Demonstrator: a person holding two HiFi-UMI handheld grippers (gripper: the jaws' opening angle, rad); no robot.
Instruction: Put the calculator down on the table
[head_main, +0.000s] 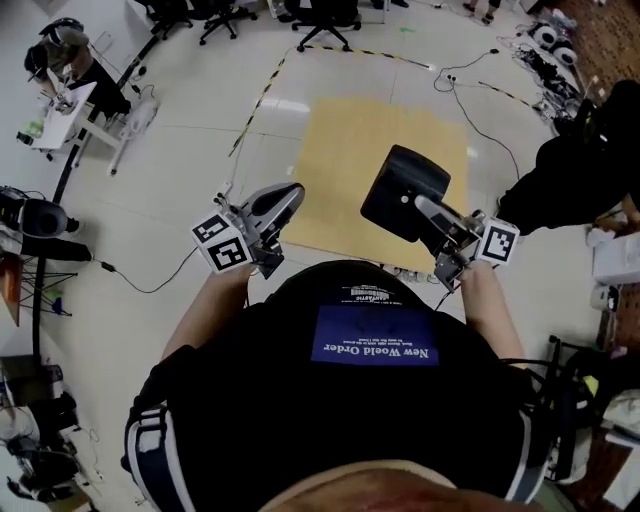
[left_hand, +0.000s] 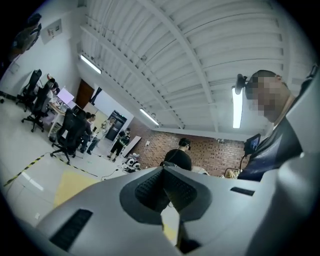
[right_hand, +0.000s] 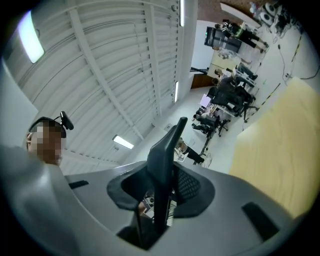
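- Over the pale wooden table (head_main: 340, 150), in the head view, your right gripper (head_main: 425, 208) holds the calculator (head_main: 402, 178) up in the air by its near edge, so it isn't lying on the table. The dark slab is tilted, its far end out above the wood. A drop looks to me like the main risk: one edge alone is gripped, and a flat thing hanging out from it can pivot or slip if you swing down fast or let go before it touches. Your left gripper (head_main: 285, 197) sits beside it, well apart, its nose toward the table's near-left edge. Both forearms (head_main: 215, 300) are bent in close to your body, marker cubes (head_main: 222, 243) facing up.
- Up past the left gripper's nose, its own view shows the ribbed ceiling (left_hand: 165, 60) and a far brick wall (left_hand: 210, 150), so you have it pitched upward. Its pads (left_hand: 150, 186) meet with nothing between them, so as it stands it can't steady the calculator.
- Between the right gripper's jaws, its view shows the calculator edge-on, a thin dark blade clamped firmly. The view is rolled, table at the right and ceiling at the left, so your wrist is turned sideways. Lowered like this, the calculator would probably land on an edge and topple.
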